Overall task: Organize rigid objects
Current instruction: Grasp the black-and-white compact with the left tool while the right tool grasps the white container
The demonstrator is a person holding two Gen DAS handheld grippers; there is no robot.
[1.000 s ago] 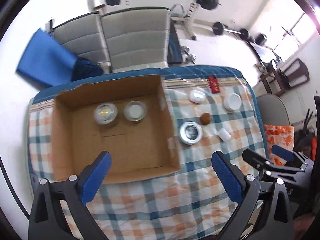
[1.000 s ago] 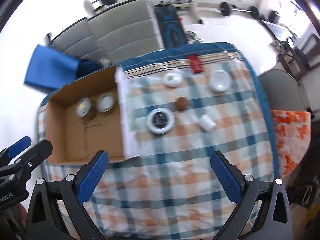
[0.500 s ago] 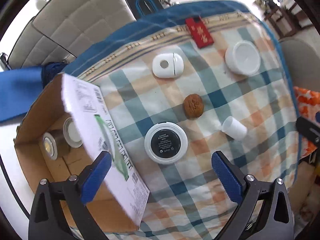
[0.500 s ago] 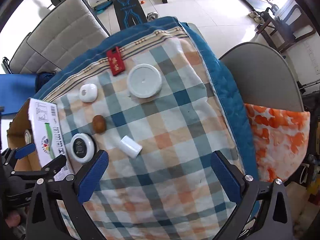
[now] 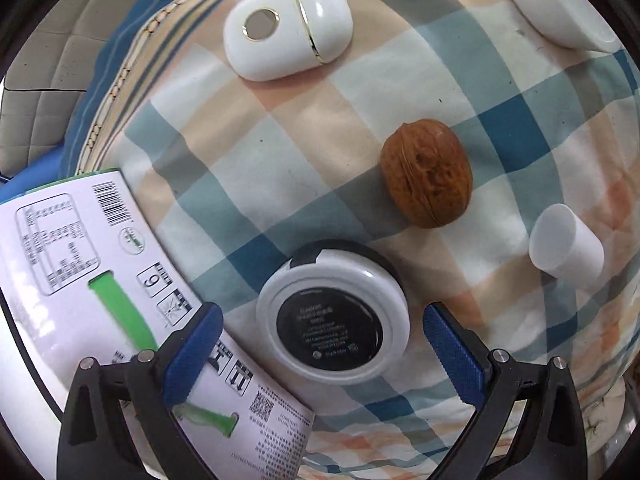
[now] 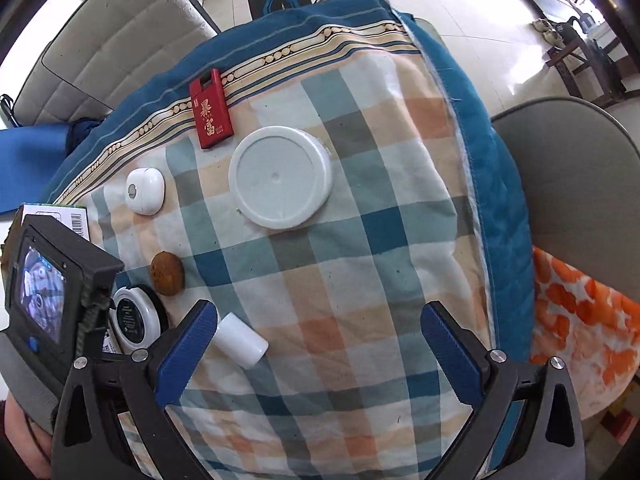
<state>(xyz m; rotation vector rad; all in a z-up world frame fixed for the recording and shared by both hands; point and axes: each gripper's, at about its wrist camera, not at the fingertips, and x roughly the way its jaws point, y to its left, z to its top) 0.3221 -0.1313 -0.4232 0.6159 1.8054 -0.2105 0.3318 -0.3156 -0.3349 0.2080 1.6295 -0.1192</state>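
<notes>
My left gripper point(image 5: 323, 340) is open, low over the checked cloth, with a round white jar with a black lid point(image 5: 333, 330) between its blue fingers. A walnut point(image 5: 426, 172), a small white cylinder point(image 5: 566, 242) and a white oval case point(image 5: 288, 28) lie beyond it. My right gripper point(image 6: 318, 336) is open and empty above the cloth. In the right wrist view the white cylinder point(image 6: 240, 340) lies by its left finger, with the jar point(image 6: 135, 318), the walnut point(image 6: 167, 273), the oval case point(image 6: 145, 190), a large white lid point(image 6: 281, 182) and a red box point(image 6: 211, 110) beyond.
The printed white side of the cardboard box point(image 5: 80, 280) stands just left of the left gripper. The left gripper's body point(image 6: 52, 292) fills the left of the right wrist view. Grey chairs point(image 6: 568, 168) stand around the table; the cloth's blue edge point(image 6: 492, 168) drops off at right.
The left gripper has dropped from above the box down to the jar, now between its fingers. The right gripper has moved right and closer, over the cloth's right half.
</notes>
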